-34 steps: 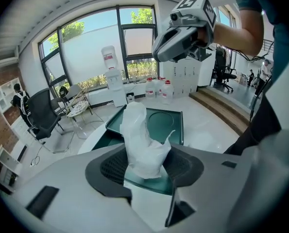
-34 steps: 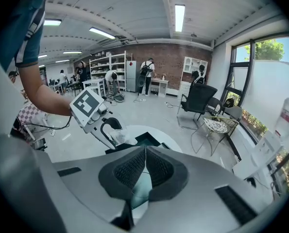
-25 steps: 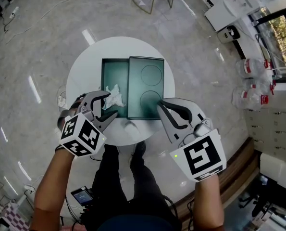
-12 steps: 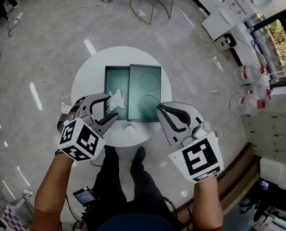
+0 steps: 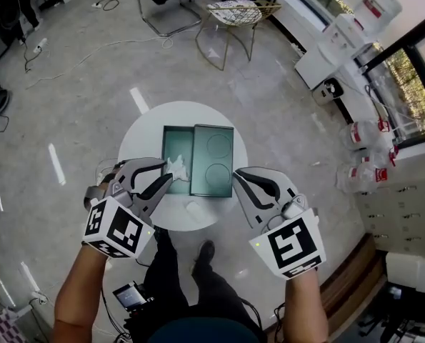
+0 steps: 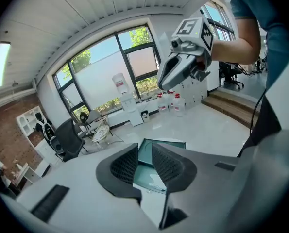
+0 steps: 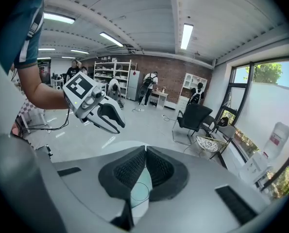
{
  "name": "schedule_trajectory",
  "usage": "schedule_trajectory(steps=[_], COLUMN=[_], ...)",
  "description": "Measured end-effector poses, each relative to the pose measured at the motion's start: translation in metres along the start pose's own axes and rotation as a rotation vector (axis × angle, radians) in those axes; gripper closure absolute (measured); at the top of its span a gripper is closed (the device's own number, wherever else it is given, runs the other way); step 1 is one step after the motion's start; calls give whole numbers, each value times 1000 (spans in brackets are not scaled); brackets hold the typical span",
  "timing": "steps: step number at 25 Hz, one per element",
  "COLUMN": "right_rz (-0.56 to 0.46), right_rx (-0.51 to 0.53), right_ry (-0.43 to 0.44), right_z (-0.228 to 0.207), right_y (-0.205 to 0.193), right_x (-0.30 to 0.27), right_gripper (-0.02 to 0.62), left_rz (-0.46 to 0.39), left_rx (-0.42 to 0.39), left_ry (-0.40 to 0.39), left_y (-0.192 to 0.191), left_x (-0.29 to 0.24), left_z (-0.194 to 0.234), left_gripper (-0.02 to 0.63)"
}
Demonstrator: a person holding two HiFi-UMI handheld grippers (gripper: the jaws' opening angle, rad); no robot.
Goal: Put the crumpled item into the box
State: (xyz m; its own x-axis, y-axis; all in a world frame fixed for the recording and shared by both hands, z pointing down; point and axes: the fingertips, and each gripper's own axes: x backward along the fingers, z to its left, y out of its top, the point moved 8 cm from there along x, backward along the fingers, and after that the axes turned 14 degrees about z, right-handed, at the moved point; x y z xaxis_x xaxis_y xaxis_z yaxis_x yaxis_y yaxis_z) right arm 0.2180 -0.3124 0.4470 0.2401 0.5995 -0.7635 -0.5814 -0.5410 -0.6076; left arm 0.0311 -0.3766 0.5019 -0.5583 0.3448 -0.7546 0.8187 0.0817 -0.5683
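Crumpled item [image 5: 176,168] lies inside the open box [image 5: 166,143].
My left gripper [image 5: 167,171] is empty; its jaws have just been closing, with a gap left between them. My right gripper [image 5: 237,177] is clenched on nothing.

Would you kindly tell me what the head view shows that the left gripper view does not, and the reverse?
Only the head view: the whole round white table and the person's shoe. Only the left gripper view: the ceiling and its lit lamp. Both: the open dark green box, its lid beside it, the crumpled white item inside (just a pale smudge in the gripper view), the right gripper and the wire chair.
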Motion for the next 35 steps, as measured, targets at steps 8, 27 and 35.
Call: schedule_trajectory(steps=[8,27,35], right_rz=[-71,-228,-287], right_rx=[54,249,309], right_ry=[-39,-130,-150], right_z=[1,54,88], right_y=[36,108,133], right_x=[68,209,261], right_gripper=[557,557,558], left_rz=[-82,-249,-285], left_rx=[-6,20,32], left_ry=[110,297,375], left_y=[46,95,97], left_x=[90,274,335], left_z=[1,-35,-54], left_gripper=[572,588,588])
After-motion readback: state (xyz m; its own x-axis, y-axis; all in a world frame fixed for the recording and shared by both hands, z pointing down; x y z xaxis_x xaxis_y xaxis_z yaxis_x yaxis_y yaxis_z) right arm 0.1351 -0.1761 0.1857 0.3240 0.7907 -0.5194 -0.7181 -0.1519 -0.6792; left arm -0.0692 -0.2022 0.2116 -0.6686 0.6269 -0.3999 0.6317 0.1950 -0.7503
